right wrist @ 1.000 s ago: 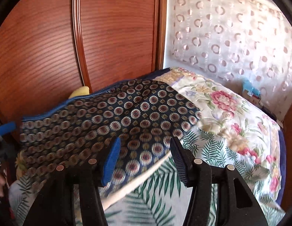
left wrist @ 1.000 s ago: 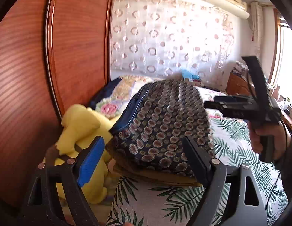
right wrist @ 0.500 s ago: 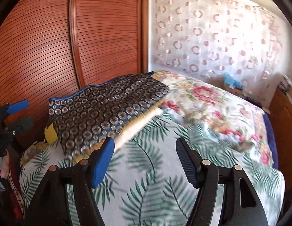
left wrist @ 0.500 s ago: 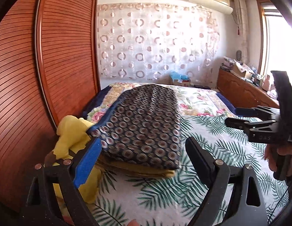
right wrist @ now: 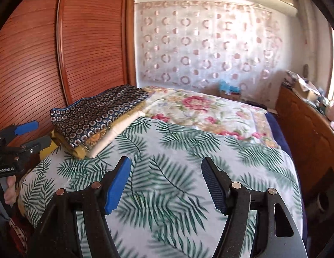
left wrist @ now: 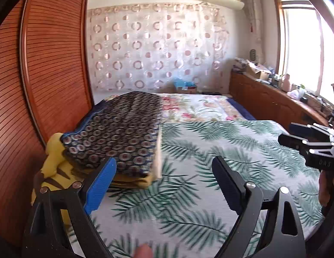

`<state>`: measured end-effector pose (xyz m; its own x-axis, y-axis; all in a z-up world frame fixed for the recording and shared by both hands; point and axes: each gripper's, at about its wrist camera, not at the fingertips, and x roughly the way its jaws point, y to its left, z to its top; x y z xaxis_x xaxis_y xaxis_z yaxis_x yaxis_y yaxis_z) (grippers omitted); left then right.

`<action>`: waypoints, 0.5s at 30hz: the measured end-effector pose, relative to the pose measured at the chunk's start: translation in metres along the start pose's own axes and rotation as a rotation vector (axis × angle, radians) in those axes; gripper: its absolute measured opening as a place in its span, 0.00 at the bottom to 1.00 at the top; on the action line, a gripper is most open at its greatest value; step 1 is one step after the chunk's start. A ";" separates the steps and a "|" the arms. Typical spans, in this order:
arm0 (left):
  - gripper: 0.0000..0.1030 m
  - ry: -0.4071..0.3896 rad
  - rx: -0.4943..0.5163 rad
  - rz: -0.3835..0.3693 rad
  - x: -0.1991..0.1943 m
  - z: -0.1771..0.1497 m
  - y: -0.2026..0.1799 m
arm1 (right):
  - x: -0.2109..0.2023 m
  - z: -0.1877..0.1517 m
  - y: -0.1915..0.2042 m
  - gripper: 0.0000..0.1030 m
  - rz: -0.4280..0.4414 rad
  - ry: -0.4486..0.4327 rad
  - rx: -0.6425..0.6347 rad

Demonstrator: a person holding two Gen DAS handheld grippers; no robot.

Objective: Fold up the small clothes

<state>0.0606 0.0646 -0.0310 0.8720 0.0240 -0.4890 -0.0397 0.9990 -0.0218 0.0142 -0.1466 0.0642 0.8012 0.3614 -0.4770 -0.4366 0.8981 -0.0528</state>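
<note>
A folded dark-blue cloth with round dots (left wrist: 119,133) lies on top of a small stack of folded clothes at the left side of the bed; the stack also shows in the right wrist view (right wrist: 96,116), with yellow and white layers under it. My left gripper (left wrist: 164,185) is open and empty, just in front and right of the stack. My right gripper (right wrist: 167,182) is open and empty over the palm-leaf sheet (right wrist: 184,154), well apart from the stack. Each gripper shows in the other's view: the right one (left wrist: 306,137) and the left one (right wrist: 29,133).
A yellow plush toy (left wrist: 53,167) sits left of the stack against the wooden wardrobe doors (left wrist: 44,68). A floral quilt (right wrist: 210,111) covers the far bed. A wooden sideboard (left wrist: 272,101) with clutter runs along the right, under the window.
Both grippers have pulled back from the folded dotted cloth, which now lies on the stack. The right gripper moved away to the right.
</note>
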 end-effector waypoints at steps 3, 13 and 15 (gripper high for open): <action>0.88 -0.010 -0.003 -0.025 -0.008 0.002 -0.013 | -0.021 -0.008 -0.005 0.76 -0.008 -0.013 0.026; 0.88 -0.041 0.044 -0.060 -0.027 0.019 -0.048 | -0.070 -0.024 -0.009 0.83 -0.093 -0.091 0.098; 0.88 -0.056 0.044 -0.066 -0.033 0.027 -0.050 | -0.078 -0.023 -0.008 0.83 -0.110 -0.112 0.106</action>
<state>0.0467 0.0144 0.0099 0.8981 -0.0407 -0.4380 0.0390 0.9992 -0.0130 -0.0541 -0.1878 0.0812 0.8848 0.2800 -0.3724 -0.3032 0.9529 -0.0041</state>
